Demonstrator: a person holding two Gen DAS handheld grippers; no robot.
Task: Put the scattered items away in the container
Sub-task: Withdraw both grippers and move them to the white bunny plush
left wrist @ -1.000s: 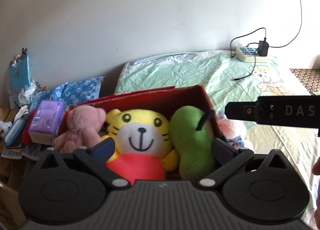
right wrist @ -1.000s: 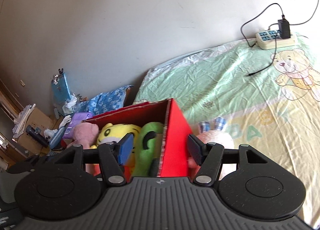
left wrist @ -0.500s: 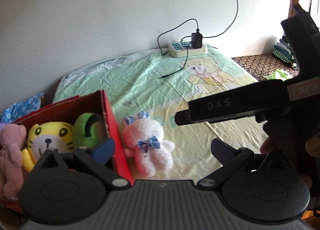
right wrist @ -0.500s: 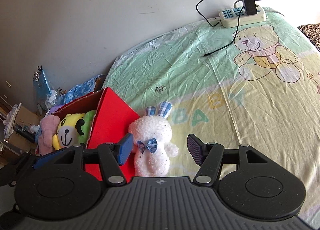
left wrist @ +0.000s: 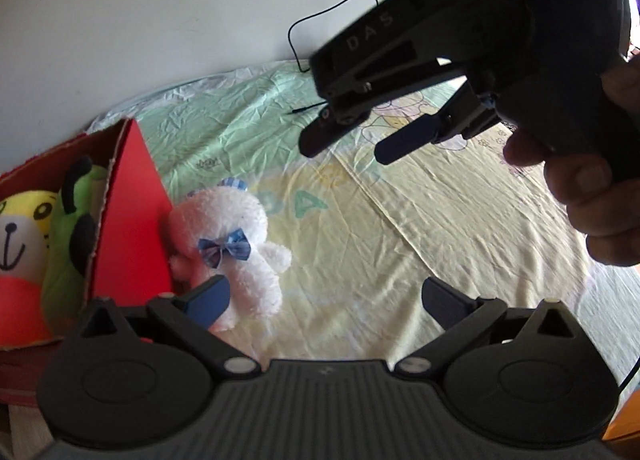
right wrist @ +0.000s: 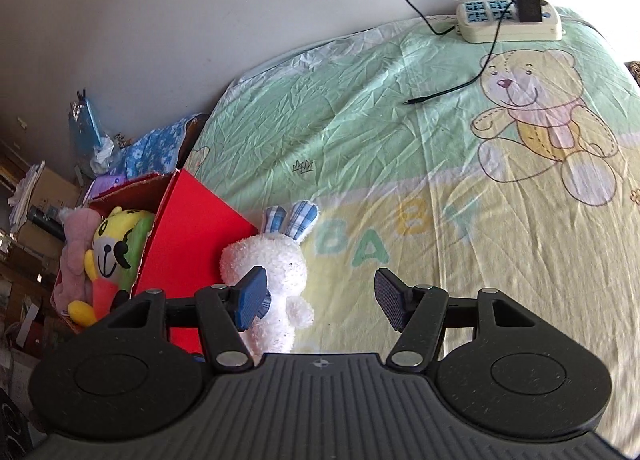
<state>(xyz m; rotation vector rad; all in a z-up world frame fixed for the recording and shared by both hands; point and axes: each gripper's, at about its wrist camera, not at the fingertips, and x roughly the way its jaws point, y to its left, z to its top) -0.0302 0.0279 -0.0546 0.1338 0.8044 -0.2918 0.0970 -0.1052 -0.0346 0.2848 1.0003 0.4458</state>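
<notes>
Plush toys fill the red cardboard box [right wrist: 192,232] at the bed's left edge — a pink bear [right wrist: 76,236], a yellow tiger [right wrist: 110,248], a green toy [left wrist: 66,244]. Outside, touching its red wall, lies the white plush rabbit [right wrist: 280,272] on the bedsheet [right wrist: 440,188]. Left claw [left wrist: 324,300] and right claw [right wrist: 320,296] both gape empty.
</notes>
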